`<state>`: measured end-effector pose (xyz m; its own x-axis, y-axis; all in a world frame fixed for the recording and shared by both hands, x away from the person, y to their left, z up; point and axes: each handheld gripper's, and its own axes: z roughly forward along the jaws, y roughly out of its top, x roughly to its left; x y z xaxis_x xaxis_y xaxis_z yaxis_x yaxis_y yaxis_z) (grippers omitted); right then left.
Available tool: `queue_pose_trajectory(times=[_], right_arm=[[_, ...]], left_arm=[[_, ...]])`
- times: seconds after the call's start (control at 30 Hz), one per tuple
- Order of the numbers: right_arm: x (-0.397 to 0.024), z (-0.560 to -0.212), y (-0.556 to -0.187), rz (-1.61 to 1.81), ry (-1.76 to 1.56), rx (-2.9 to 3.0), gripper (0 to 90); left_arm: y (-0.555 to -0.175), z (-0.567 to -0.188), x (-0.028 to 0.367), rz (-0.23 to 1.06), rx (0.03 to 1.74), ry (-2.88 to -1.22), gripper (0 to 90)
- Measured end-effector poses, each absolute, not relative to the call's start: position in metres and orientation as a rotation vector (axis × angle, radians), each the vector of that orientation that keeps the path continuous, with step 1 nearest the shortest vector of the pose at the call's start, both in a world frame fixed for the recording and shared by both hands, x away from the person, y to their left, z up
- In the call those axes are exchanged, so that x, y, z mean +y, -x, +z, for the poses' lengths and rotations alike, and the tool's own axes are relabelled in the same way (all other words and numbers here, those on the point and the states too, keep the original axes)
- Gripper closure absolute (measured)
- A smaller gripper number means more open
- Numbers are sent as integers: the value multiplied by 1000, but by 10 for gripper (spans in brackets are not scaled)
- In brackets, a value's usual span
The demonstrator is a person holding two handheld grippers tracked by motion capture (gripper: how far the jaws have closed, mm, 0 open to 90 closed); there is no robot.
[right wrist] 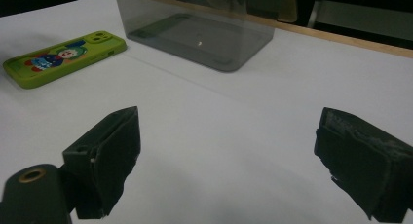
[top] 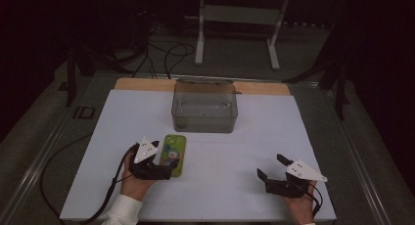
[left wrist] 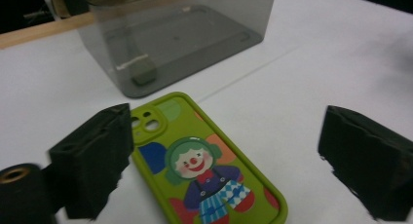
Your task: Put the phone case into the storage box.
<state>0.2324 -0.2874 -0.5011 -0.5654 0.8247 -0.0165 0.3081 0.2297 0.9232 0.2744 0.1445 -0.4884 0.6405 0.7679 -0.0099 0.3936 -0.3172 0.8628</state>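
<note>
A smoky clear bin stands on the white sheet, towards its far edge. Behind the bin a strip of bare wood shows. Farther behind stand a white metal frame and loose black cables.

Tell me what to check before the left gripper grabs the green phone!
1. Left gripper jaws open wide enough: ok, one jaw on each side of the phone.
2. Phone lying flat on the table, clown side up: ok.
3. Jaws touching the phone: cannot tell; one jaw is right at its edge.
4. Box ready: ok, open top, apart from the phone.
5. Box empty: not ok, a small grey piece lies inside.
6. Right gripper out of the way: ok, open, far to the right.
</note>
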Motion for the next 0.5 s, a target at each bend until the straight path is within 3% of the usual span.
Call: queue_pose_trajectory(times=[0.03, 0.13, 0.2, 0.23, 0.33, 0.37, 0.47, 0.5], right_arm=[[-287, -501, -232, 1317, -1038, 1994, 99], [-287, -501, -232, 1317, -1038, 1995, 99], [-287, -501, -232, 1318, -1037, 1996, 99], [-287, -501, -232, 1318, -1037, 1996, 99], [-287, -501, -232, 1318, -1036, 1995, 99], [-287, -501, -232, 1317, -1036, 1995, 99], [-287, -501, -232, 1317, -1035, 1996, 99], [-287, -501, -232, 1318, -1036, 1996, 99]], left_arm=[[-275, -489, 142, 519, 925, -1947, 155], [-279, -491, 135, 501, 929, -1959, 195], [-280, -493, 132, 487, 926, -1965, 289], [-281, -493, 130, 477, 924, -1965, 289], [-284, -495, 126, 427, 894, -1982, 489], [-285, -495, 125, 406, 885, -1988, 489], [-285, -498, 118, 376, 868, -2021, 642], [-285, -500, 116, 369, 861, -2039, 733]])
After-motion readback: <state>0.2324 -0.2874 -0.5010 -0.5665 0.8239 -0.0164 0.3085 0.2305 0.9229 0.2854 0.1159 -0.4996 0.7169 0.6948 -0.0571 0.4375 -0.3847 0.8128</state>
